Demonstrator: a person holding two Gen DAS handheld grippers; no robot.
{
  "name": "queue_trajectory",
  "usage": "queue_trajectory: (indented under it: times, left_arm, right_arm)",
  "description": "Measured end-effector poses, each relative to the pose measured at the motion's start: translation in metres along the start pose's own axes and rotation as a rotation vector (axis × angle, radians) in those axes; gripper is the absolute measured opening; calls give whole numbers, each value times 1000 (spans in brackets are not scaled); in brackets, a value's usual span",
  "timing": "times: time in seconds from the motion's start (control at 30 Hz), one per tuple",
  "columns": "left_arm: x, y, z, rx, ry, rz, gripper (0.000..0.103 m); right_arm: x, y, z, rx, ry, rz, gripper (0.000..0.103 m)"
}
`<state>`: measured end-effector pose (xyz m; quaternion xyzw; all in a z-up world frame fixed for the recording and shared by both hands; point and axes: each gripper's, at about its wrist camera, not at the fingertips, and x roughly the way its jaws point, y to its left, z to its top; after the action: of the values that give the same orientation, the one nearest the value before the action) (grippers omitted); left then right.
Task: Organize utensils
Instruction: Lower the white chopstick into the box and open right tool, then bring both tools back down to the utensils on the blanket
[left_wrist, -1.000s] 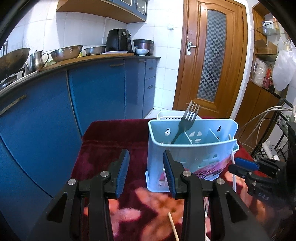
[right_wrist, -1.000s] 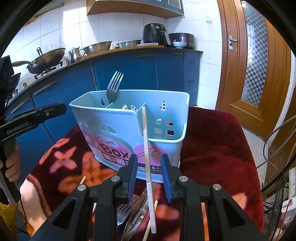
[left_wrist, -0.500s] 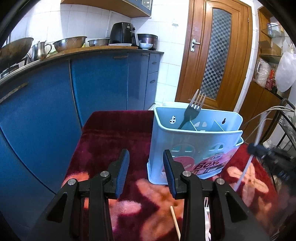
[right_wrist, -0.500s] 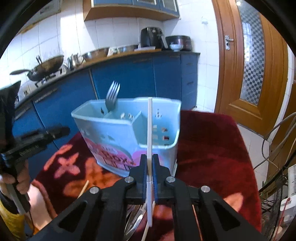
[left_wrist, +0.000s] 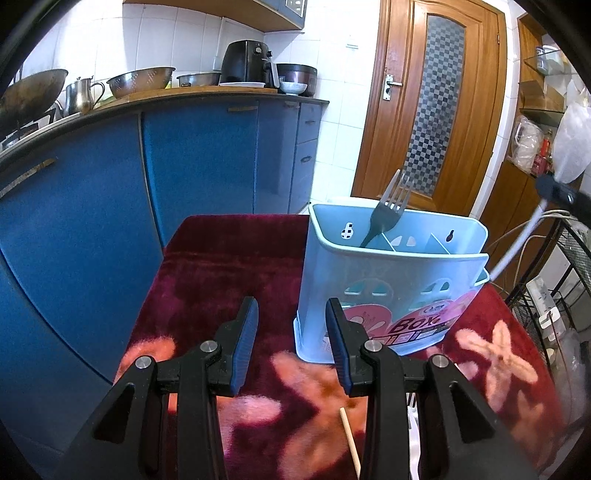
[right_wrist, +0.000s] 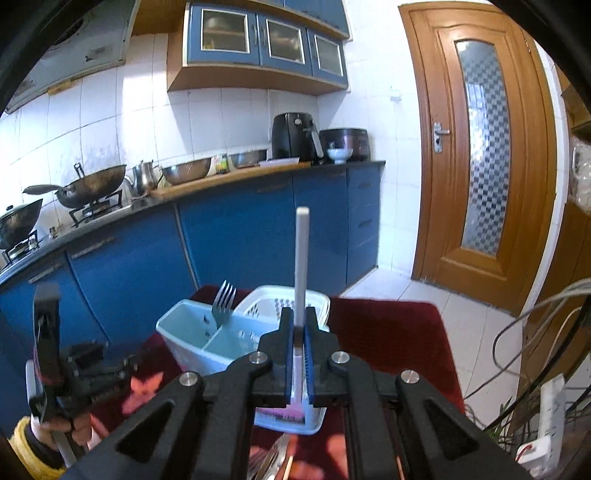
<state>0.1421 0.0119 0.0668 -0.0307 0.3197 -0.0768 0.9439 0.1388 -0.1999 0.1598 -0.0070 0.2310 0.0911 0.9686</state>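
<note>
A white chopstick (right_wrist: 301, 258) is pinched upright between the closed jaws of the right gripper (right_wrist: 299, 332), above the light-blue utensil holder (left_wrist: 388, 280). A fork (left_wrist: 386, 212) is stood in the holder's left compartment. The left gripper (left_wrist: 291, 321) is held open and empty beside the holder.

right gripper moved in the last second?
Yes. The right gripper rose: the blue holder on the table now sits lower in its view, white stick clamped.

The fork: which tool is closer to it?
Probably left. The left tool sits open just before the blue box holding the fork; the right tool is raised beside it.
</note>
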Motion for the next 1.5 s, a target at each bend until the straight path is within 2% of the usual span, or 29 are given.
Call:
queue_trajectory:
  times: [0.13, 0.4, 0.57, 0.6, 0.63, 0.77, 0.83, 0.93, 1.17, 1.5]
  left_arm:
    - [2, -1, -2, 3, 5, -3, 39]
    - [5, 2, -6, -12, 15, -5, 38]
    - [8, 5, -9, -21, 22, -9, 39]
    - [9, 5, -9, -24, 25, -9, 38]
    - [10, 6, -9, -26, 28, -9, 38]
    - [11, 7, -10, -31, 32, -8, 39]
    - [11, 7, -11, -31, 34, -10, 38]
    - [12, 5, -12, -29, 37, -12, 38]
    - [7, 2, -14, -25, 38, -18, 38]
    - [-4, 0, -22, -37, 47, -25, 38]
  right_arm:
    - [23, -1, 5, 12, 34, -7, 6]
    - [74, -3, -16, 15, 161, -18, 7]
    - [85, -6, -23, 40, 184, -27, 7]
    - [86, -9, -23, 52, 185, -28, 10]
    - [86, -11, -23, 63, 183, -25, 17]
    - [77, -14, -20, 90, 149, 3, 29]
    - [69, -13, -17, 82, 112, -6, 47]
    - [57, -11, -11, 80, 71, 0, 49]
    - [32, -17, -9, 122, 39, 4, 50]
    - [-2, -19, -27, 170, 72, 39, 52]
